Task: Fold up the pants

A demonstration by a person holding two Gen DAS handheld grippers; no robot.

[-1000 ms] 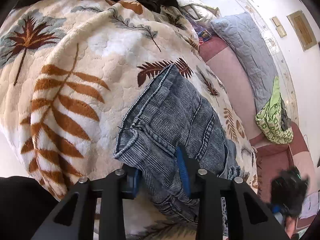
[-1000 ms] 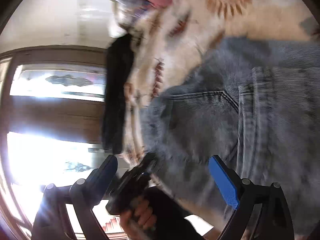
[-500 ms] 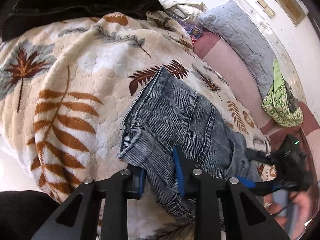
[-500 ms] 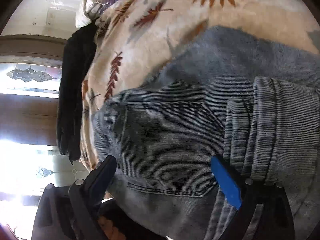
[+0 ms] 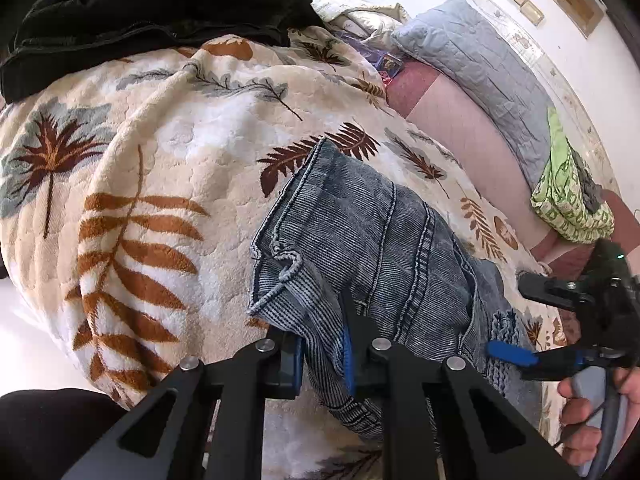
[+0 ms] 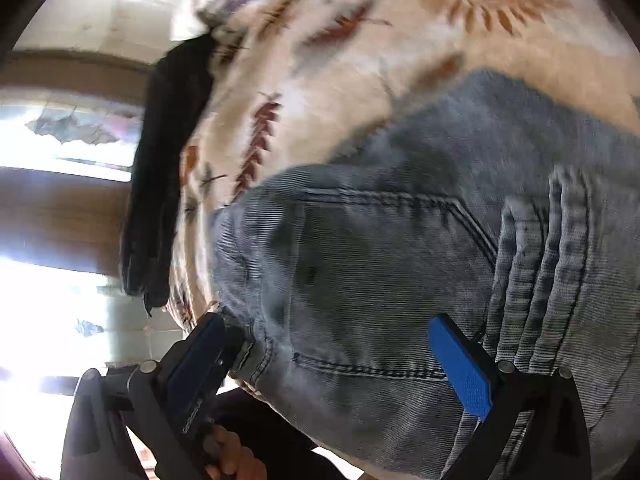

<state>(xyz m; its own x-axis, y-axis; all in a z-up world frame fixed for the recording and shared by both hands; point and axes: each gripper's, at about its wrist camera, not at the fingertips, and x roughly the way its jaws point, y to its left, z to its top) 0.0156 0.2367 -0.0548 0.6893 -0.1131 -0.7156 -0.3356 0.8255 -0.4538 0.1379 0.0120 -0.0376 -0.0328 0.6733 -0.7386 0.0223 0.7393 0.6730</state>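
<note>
Jeans [image 5: 372, 256] are the whole concern here — a folded bundle of grey-blue denim lying on the leaf-print fleece blanket [image 5: 160, 152] that covers the bed. The left gripper [image 5: 322, 356] has just been closing, and its blue-padded fingers [image 5: 347, 354] now pinch a bunched fold at the bundle's near edge, at about 6 o'clock in the left wrist view. The bite looks thin and close to the hem, so I judge a lift could let the cloth slide out, or raise only the top layer and spill the fold open. The right gripper [image 6: 340, 356] has just been opening; its fingers [image 6: 460, 368] stand wide apart astride the back pocket [image 6: 384, 280], clamped on nothing. If they close there, they may catch only the pocket layer. Plush fleece could drag at the denim too. At 11 o'clock a black garment [image 5: 152, 20] lies well apart; a grey quilted pillow [image 5: 480, 72] sits at 2 o'clock.
</note>
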